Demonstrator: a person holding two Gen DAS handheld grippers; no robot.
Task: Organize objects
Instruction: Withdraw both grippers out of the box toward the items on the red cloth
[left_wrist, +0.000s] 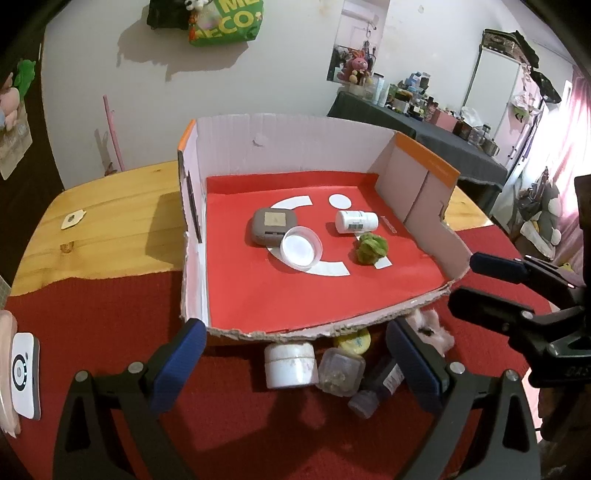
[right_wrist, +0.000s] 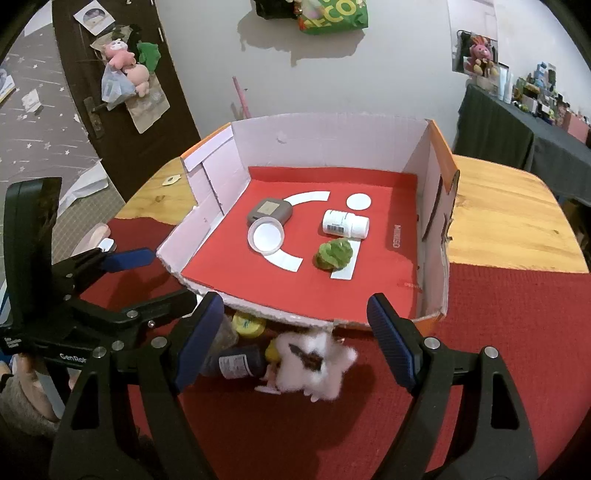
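Observation:
An open cardboard box (left_wrist: 229, 147) (right_wrist: 325, 129) with a red floor holds a grey case (left_wrist: 271, 225) (right_wrist: 269, 212), a clear round lid (left_wrist: 300, 250) (right_wrist: 266, 235), a white pill bottle (left_wrist: 356, 221) (right_wrist: 345, 223) and a green scrunchie (left_wrist: 371, 248) (right_wrist: 333, 254). In front of the box lie a white jar (left_wrist: 290, 363), a clear bottle (left_wrist: 340, 373), a dark bottle (left_wrist: 376, 387) (right_wrist: 240, 363), a yellow lid (left_wrist: 352, 341) (right_wrist: 249, 325) and a pink fluffy toy (left_wrist: 432, 326) (right_wrist: 314, 363). My left gripper (left_wrist: 295, 369) is open over the white jar and bottles. My right gripper (right_wrist: 295, 343) is open over the fluffy toy.
The box stands on a wooden table (left_wrist: 110, 221) (right_wrist: 509, 221) partly covered by a red cloth (left_wrist: 92, 325) (right_wrist: 517, 332). A white device (left_wrist: 25, 374) lies at the left edge. A small tag (left_wrist: 72, 219) lies on the wood. A cluttered dark table (left_wrist: 424, 122) stands behind.

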